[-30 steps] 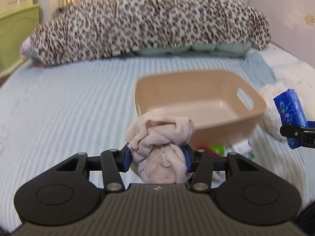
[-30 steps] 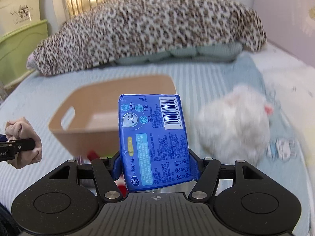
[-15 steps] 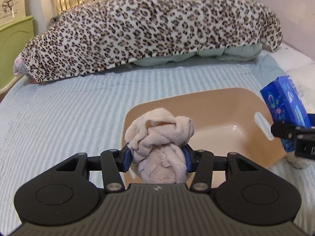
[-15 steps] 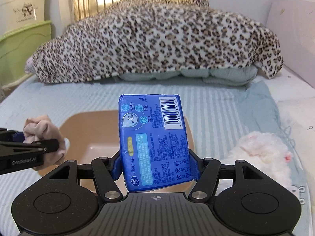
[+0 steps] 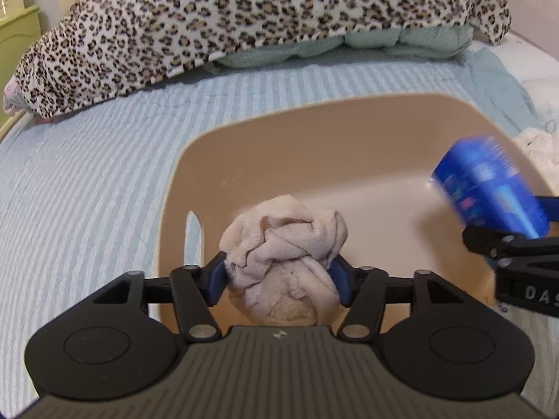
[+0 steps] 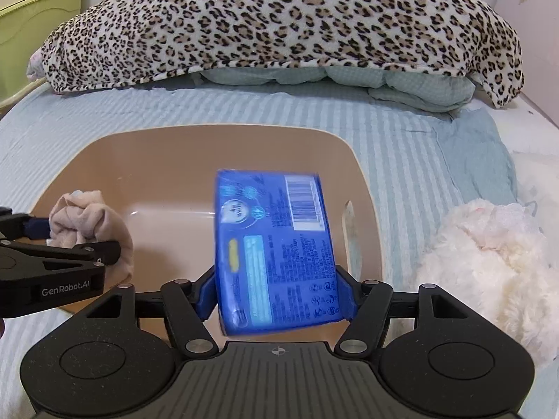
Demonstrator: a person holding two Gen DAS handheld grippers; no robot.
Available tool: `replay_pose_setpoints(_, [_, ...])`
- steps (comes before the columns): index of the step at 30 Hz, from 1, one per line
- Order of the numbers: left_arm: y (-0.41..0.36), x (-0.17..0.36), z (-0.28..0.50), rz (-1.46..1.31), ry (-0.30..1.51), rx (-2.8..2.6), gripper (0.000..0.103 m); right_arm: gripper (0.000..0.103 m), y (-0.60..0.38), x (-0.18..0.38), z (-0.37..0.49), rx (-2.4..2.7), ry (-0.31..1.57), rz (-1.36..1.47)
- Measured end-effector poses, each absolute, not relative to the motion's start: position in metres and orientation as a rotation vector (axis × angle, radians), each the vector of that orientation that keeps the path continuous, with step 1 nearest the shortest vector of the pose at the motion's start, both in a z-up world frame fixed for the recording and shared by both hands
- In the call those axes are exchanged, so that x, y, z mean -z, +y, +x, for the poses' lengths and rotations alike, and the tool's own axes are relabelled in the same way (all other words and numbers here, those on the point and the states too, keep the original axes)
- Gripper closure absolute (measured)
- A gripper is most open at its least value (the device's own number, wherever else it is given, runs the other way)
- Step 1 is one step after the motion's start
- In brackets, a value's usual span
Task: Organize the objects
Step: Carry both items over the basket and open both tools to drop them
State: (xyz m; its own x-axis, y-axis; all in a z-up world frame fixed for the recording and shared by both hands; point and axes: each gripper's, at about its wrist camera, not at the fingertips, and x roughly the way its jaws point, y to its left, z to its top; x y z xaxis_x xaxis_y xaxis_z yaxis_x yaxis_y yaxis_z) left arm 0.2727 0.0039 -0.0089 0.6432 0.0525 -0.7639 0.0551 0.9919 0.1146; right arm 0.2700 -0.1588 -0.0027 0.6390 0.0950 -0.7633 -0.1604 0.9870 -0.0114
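Observation:
A tan plastic basket (image 5: 286,132) (image 6: 115,153) sits on the striped bed. My left gripper (image 5: 279,276) is shut on a balled pink sock (image 5: 283,244) and holds it over the basket's near left part; the sock also shows in the right wrist view (image 6: 87,216). My right gripper (image 6: 277,293) is shut on a blue tissue pack (image 6: 276,251), held over the basket's right side; the pack looks blurred and tilted, and also shows in the left wrist view (image 5: 485,188).
A leopard-print blanket (image 6: 279,24) over green bedding lies across the back. A white fluffy toy (image 6: 489,258) lies right of the basket. A green cabinet (image 6: 38,31) stands at the far left.
Both grippers have moved forward and now hang over the basket's inside. The blue pack has tilted and is blurred with motion. The sock stays gripped.

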Motion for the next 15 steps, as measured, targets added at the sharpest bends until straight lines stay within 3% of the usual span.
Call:
replay_pose_setpoints(2, [0.006,-0.004,0.266,0.116,0.847,-0.008,0.029,0.031,-0.160,-0.007,0.264,-0.158,0.850,-0.063])
replay_pose_setpoints(6, [0.010,-0.033,0.247,0.079,0.807,-0.008,0.013,0.014,-0.167,-0.033,0.246,-0.175,0.811,-0.024])
replay_pose_setpoints(15, [0.027,-0.058,0.202,0.060,0.776,-0.025,0.012,0.002,-0.177,-0.063,0.197,-0.176,0.777,-0.030])
